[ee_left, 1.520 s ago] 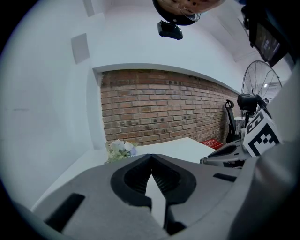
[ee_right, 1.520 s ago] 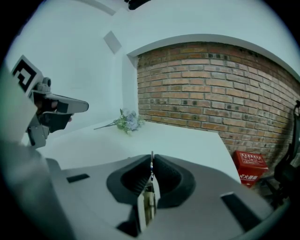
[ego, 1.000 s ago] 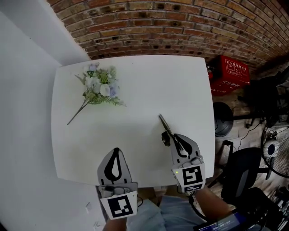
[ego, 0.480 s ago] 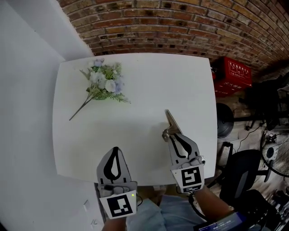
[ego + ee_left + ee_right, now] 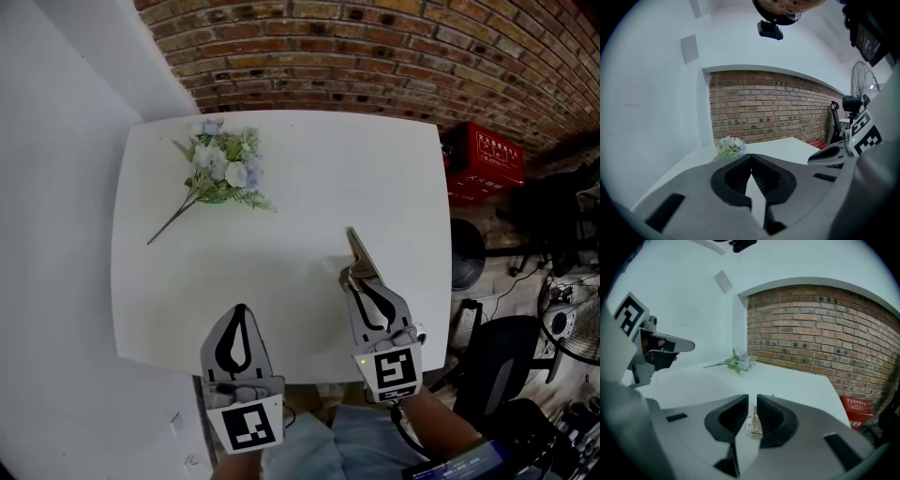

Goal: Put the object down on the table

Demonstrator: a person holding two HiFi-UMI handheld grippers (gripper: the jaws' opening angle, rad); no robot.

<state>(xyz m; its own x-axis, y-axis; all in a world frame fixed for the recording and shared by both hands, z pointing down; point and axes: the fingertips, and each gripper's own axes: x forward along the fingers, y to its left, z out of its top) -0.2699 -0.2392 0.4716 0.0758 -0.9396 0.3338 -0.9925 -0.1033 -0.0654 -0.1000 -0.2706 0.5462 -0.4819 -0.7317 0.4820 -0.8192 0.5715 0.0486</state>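
Gripping scissors (image 5: 359, 255) in right claw (image 5: 352, 278), left claw (image 5: 241, 310) clenched empty, flowers (image 5: 225, 169) on white table (image 5: 319, 178)

Nothing in sight can be read outright. The red crate (image 5: 489, 155) at the right edge of the head view carries white print, too small to make out. The marker cube (image 5: 246, 427) on the left gripper (image 5: 240, 311) and the one on the right gripper (image 5: 353, 283) show only black-and-white square patterns, no letters.
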